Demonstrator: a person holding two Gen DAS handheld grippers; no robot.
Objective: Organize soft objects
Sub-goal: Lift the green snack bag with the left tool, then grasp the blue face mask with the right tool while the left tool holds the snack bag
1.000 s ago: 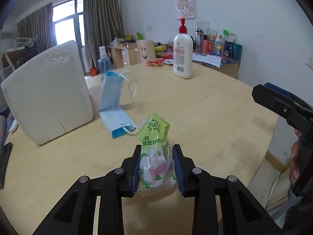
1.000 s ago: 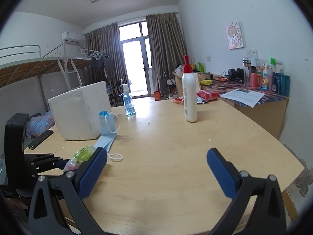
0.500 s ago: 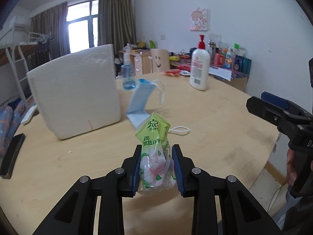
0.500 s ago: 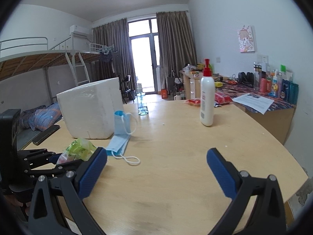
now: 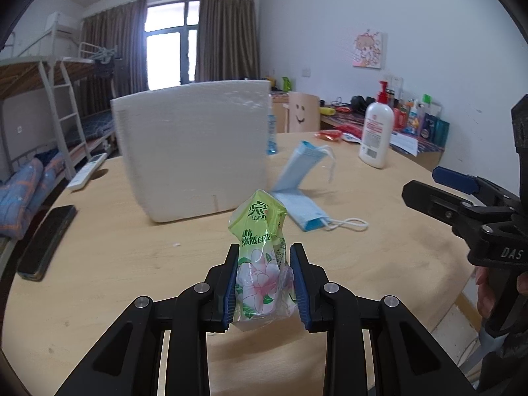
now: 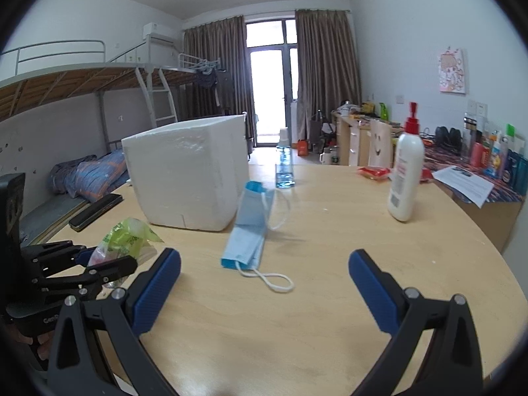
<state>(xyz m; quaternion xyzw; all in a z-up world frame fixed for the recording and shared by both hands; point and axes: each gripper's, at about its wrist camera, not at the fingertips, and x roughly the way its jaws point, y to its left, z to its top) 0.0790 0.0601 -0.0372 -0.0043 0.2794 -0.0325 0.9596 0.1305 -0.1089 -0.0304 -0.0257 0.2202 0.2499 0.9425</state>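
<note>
Your right gripper (image 6: 264, 283) hung wide apart above the table (image 6: 330, 330). Ahead lay the blue mask (image 6: 250, 231), just beside the foam box (image 6: 188, 175).

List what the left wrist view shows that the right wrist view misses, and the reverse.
Only the left wrist view: the white remote at the table's far edge, and the left gripper from behind, shut on the green tissue pack.

Only the right wrist view: the foam box's open top, and the right gripper open and holding nothing.

Both: the blue masks, lotion bottle, spray bottle and black phone.
</note>
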